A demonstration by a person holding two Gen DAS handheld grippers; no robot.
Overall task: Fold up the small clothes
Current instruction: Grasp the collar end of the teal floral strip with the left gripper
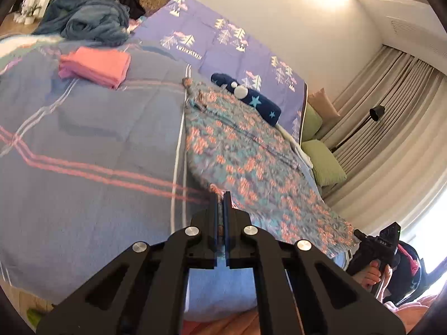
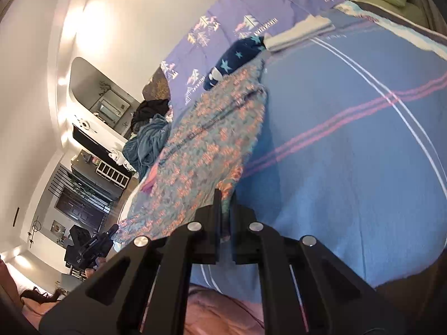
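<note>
Left gripper (image 1: pixel 222 195) and right gripper (image 2: pixel 225 195) each pinch a near corner of the floral garment (image 1: pixel 245 150) — soft, light, limp — its body trailing toward twelve o'clock.

On the bed's blanket (image 1: pixel 83 145), the patterned garment (image 1: pixel 245 153) stretches from the near edge toward the far side. A folded stack of cloths (image 1: pixel 95 65) lies to its far left, a star-printed item (image 1: pixel 251 97) against its far end. A crumpled heap of clothes (image 1: pixel 89 16) sits farther left. Cushions (image 1: pixel 324 164) lie right of the bed.
</note>
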